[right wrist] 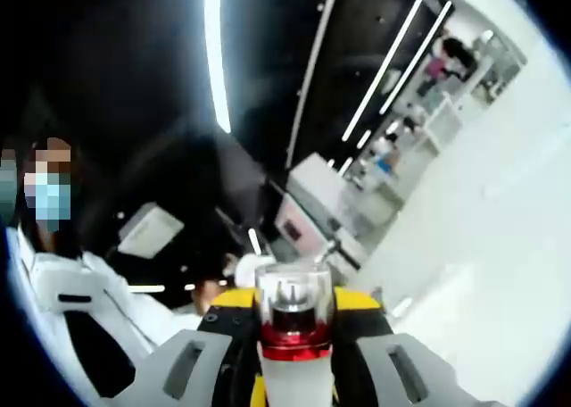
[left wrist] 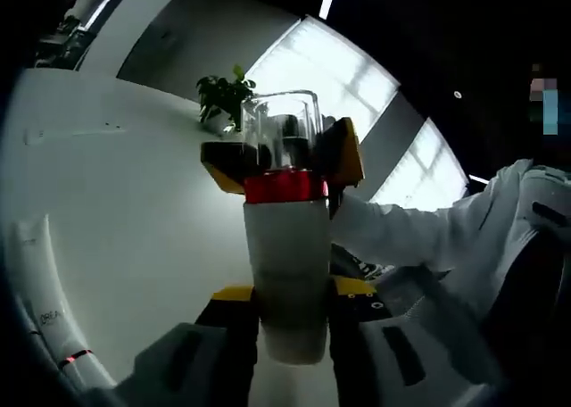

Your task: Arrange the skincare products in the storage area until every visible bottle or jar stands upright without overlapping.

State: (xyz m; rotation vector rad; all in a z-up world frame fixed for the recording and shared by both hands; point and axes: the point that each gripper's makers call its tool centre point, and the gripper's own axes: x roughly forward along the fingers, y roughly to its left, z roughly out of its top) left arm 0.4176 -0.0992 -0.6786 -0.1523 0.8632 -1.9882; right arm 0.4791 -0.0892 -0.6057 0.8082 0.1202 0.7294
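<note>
Left claw (left wrist: 293, 322) clamped on the white cylindrical bottle with red collar and clear cap (left wrist: 287, 246); we are mid-transfer.

In the left gripper view the bottle is held off the white table (left wrist: 116, 220), cap end toward the right claw (left wrist: 284, 161), whose yellow-and-black jaws close on the cap. In the right gripper view the same cap (right wrist: 294, 304) sits gripped between them. We judge this a two-claw reorienting step; next one claw must release so the other can stand the bottle upright on the table.
</note>
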